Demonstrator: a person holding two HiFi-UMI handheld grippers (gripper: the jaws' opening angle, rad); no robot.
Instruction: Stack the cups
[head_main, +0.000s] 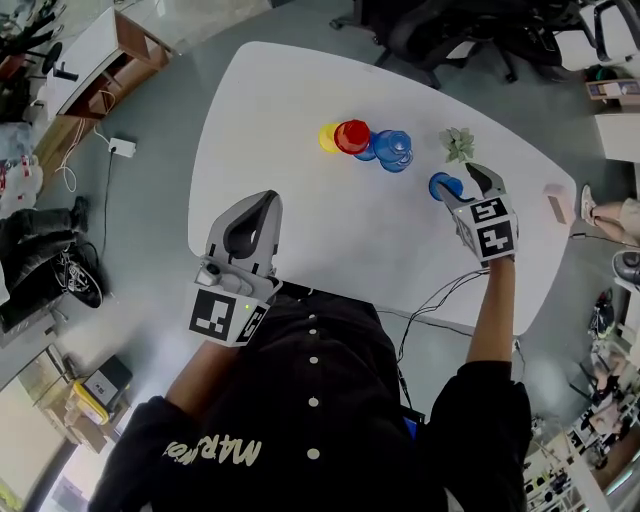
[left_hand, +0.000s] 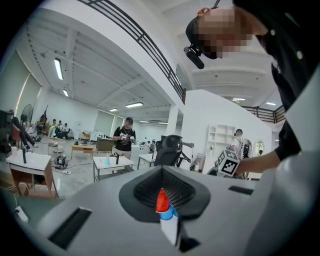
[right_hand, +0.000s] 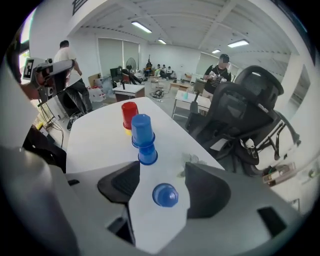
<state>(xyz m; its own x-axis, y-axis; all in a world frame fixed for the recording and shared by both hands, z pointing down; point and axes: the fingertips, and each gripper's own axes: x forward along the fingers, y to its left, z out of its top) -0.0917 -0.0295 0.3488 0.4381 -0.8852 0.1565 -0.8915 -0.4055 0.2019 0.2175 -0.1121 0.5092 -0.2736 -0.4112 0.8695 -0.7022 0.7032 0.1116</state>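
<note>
A small blue cup (head_main: 444, 186) stands upside down on the white table (head_main: 300, 210), at its right side. My right gripper (head_main: 470, 183) is open around this cup (right_hand: 165, 195), with a gap on both sides and neither pad touching it. Farther left, a red cup (head_main: 352, 136) stands against a yellow cup (head_main: 327, 138), with two more blue cups (head_main: 392, 150) close beside them. In the right gripper view the red cup (right_hand: 129, 114) stands behind those blue cups (right_hand: 142, 131). My left gripper (head_main: 250, 228) hovers shut over the table's near edge, holding nothing.
A small pale green plant (head_main: 458, 145) sits just beyond the right gripper. A wooden block (head_main: 556, 203) lies at the table's right edge. Black office chairs (head_main: 450, 35) stand past the far side, and cables (head_main: 435, 300) hang under the near edge.
</note>
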